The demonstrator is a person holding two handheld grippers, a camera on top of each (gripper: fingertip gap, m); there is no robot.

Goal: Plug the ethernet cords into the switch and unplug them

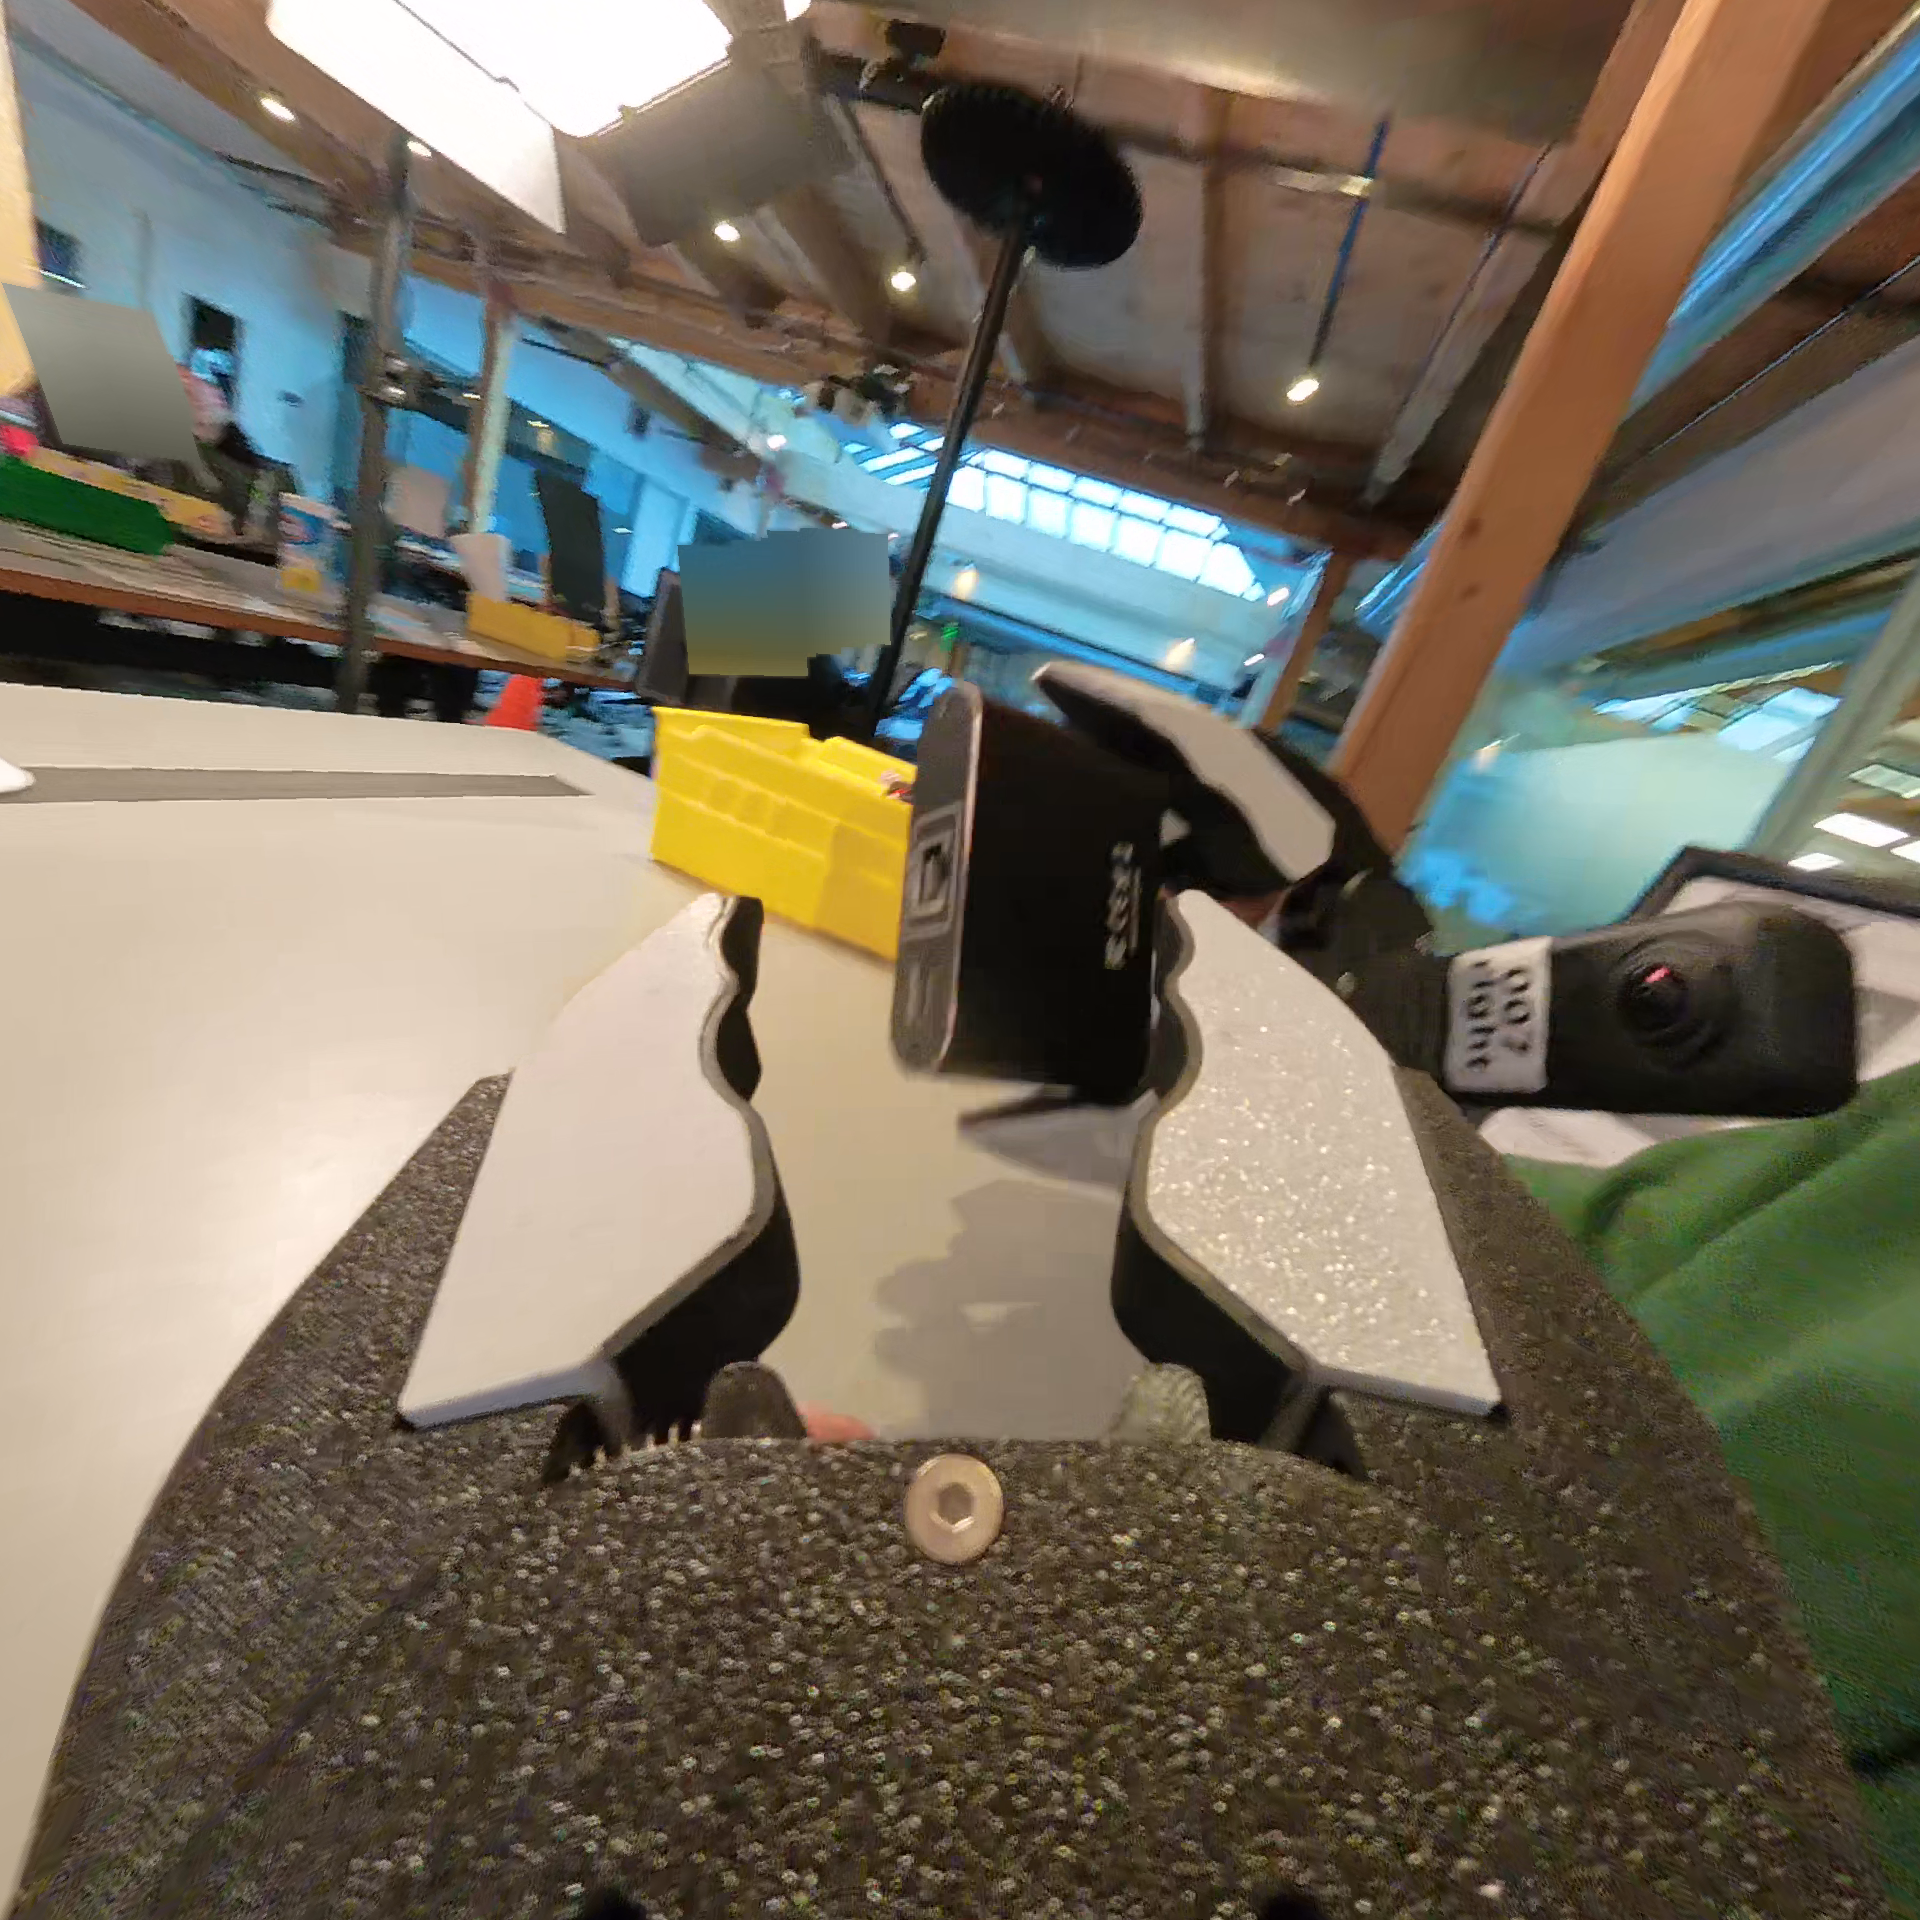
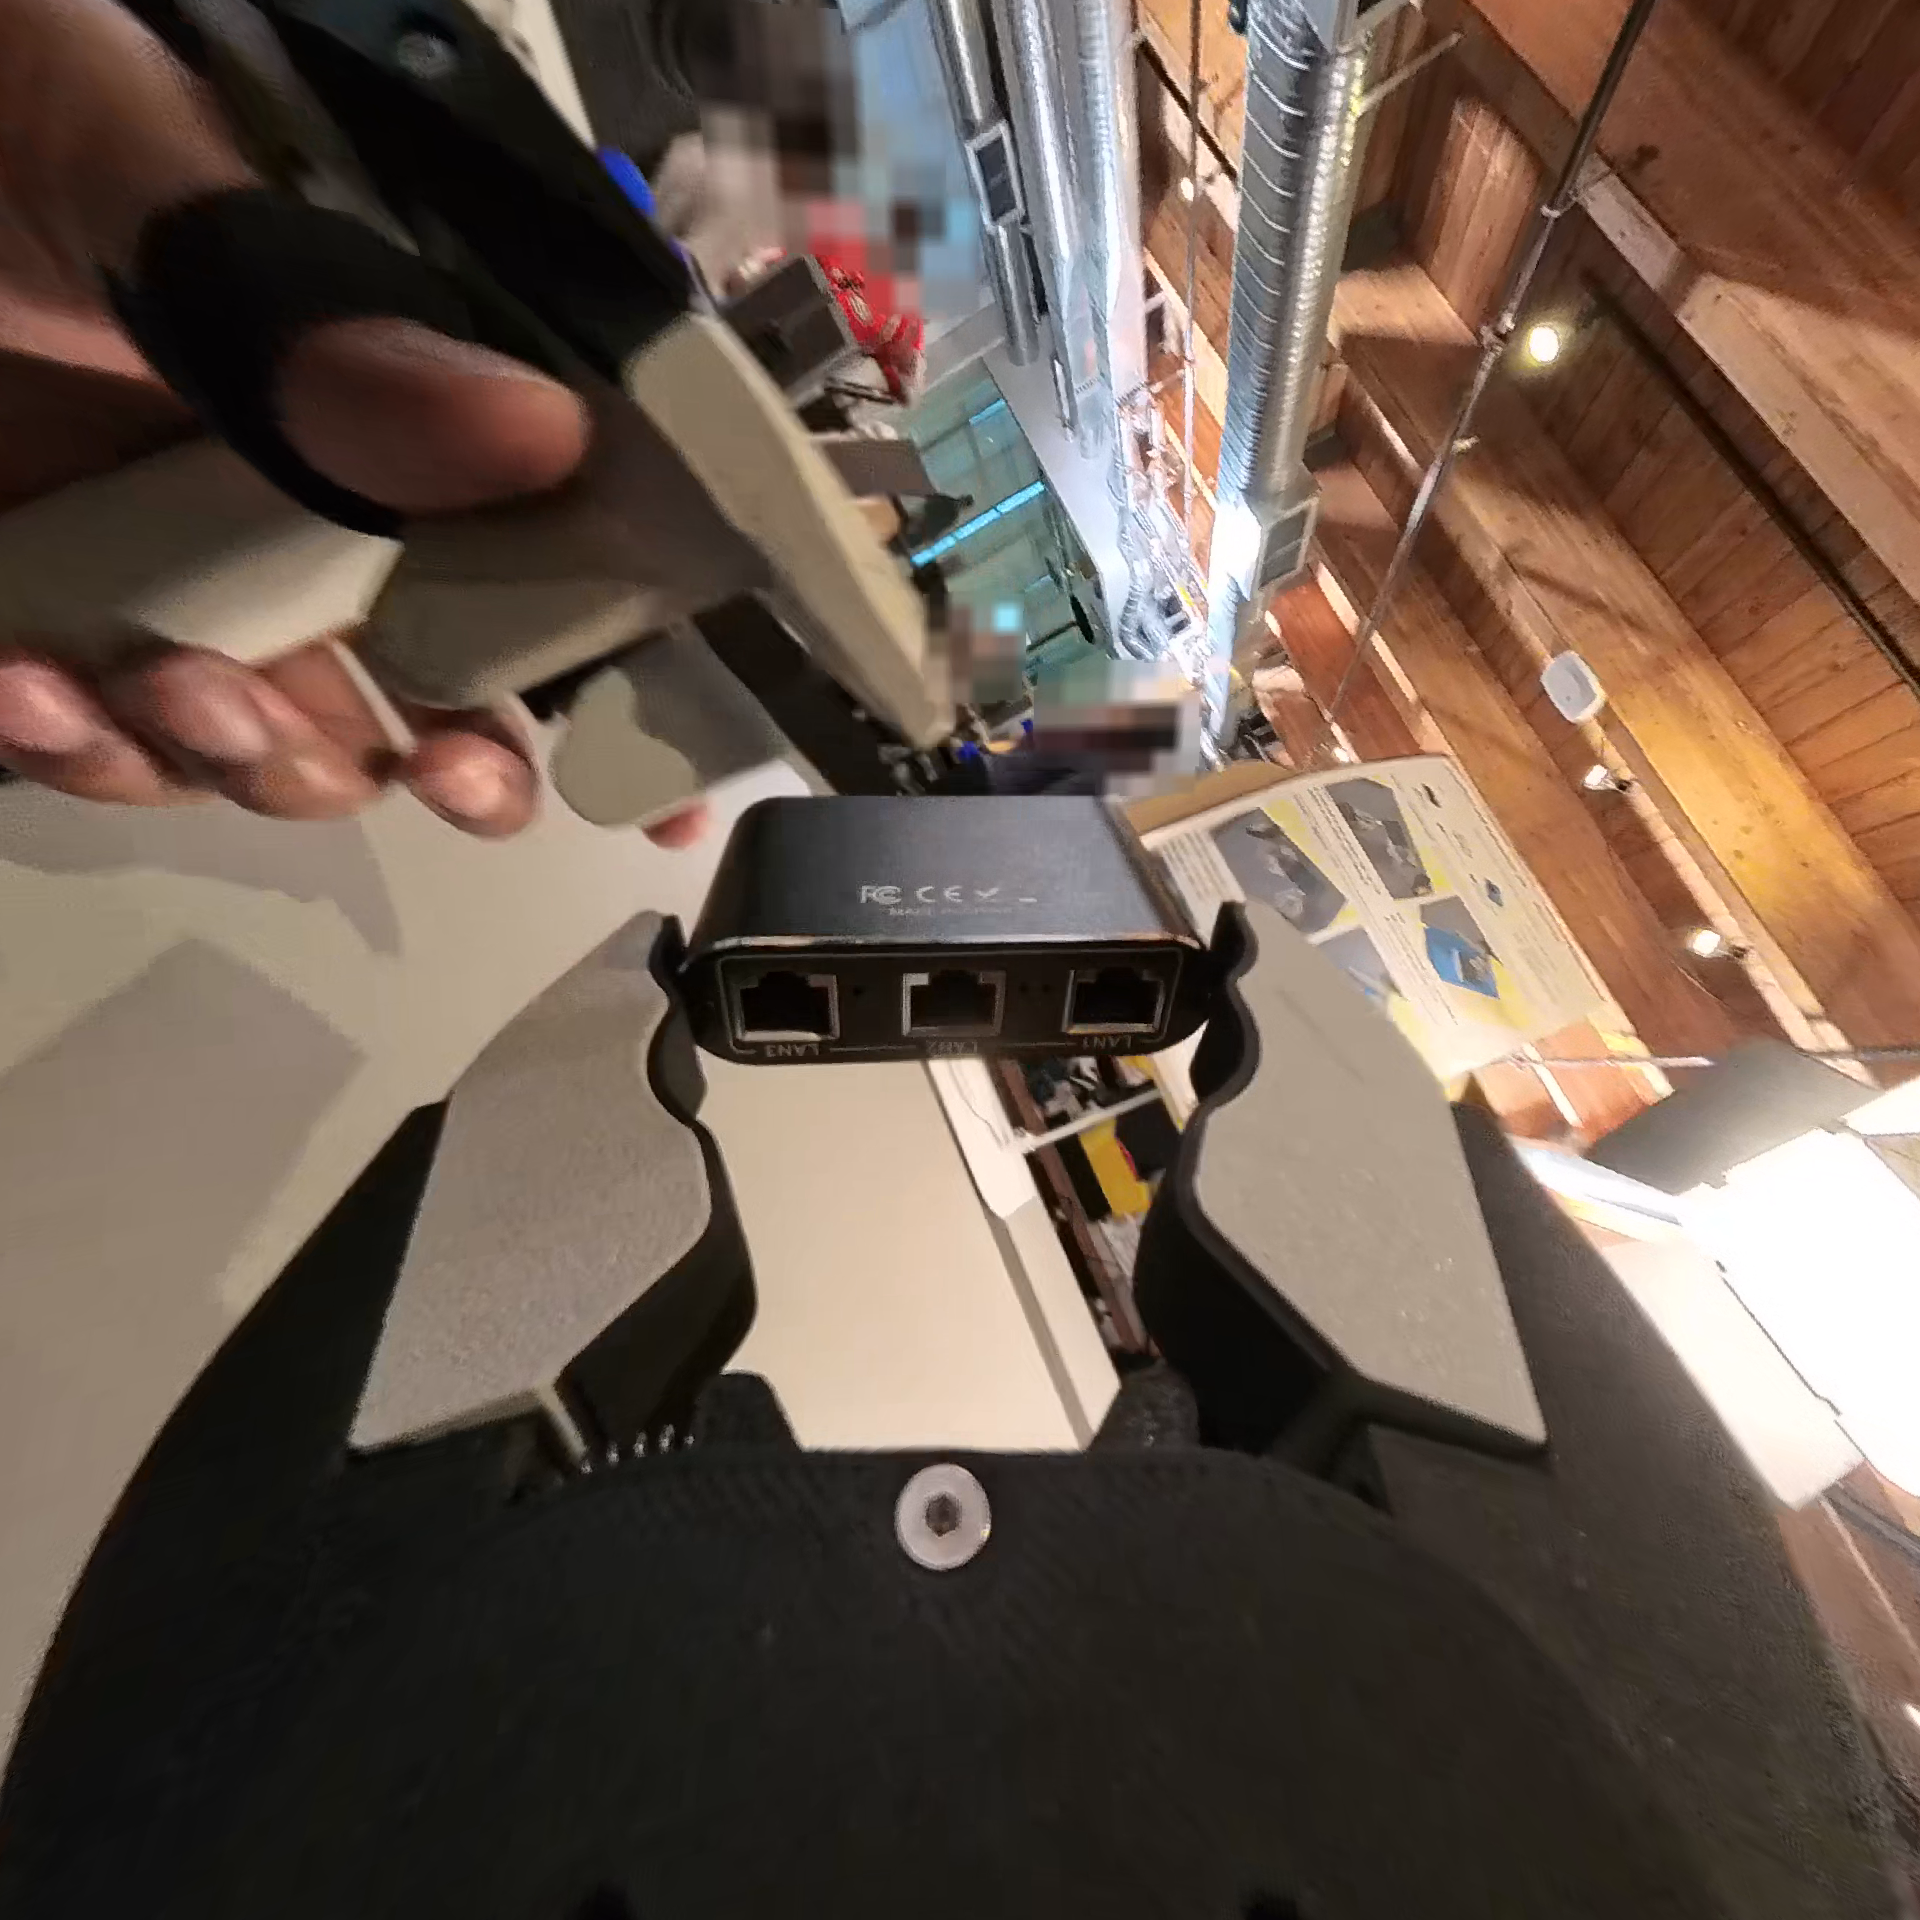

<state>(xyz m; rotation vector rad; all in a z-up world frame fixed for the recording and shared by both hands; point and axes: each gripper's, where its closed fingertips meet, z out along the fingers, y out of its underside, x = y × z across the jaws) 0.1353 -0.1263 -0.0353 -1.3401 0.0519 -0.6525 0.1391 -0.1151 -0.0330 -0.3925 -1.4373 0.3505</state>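
Observation:
A small black switch (image 2: 914,894) sits clamped between the fingertips of my right gripper (image 2: 945,1003), held clear of the grey table (image 2: 852,1247). Its three ports face the right wrist camera and are empty. In the left wrist view the switch (image 1: 1039,914) stands on edge, held from the right by the right gripper (image 1: 1195,831), just beyond my left gripper (image 1: 951,997). The left gripper is open and empty, its right fingertip close to the switch. It also shows in the right wrist view (image 2: 779,748), held by a hand (image 2: 395,416), upper left of the switch. No ethernet cord is in view.
A yellow bin (image 1: 779,821) stands on the table (image 1: 260,987) just behind the switch. A dark strip (image 1: 291,784) lies on the far left of the table. A green sleeve (image 1: 1714,1330) fills the right side. A black pole topped by a disc (image 1: 1029,177) rises behind the bin.

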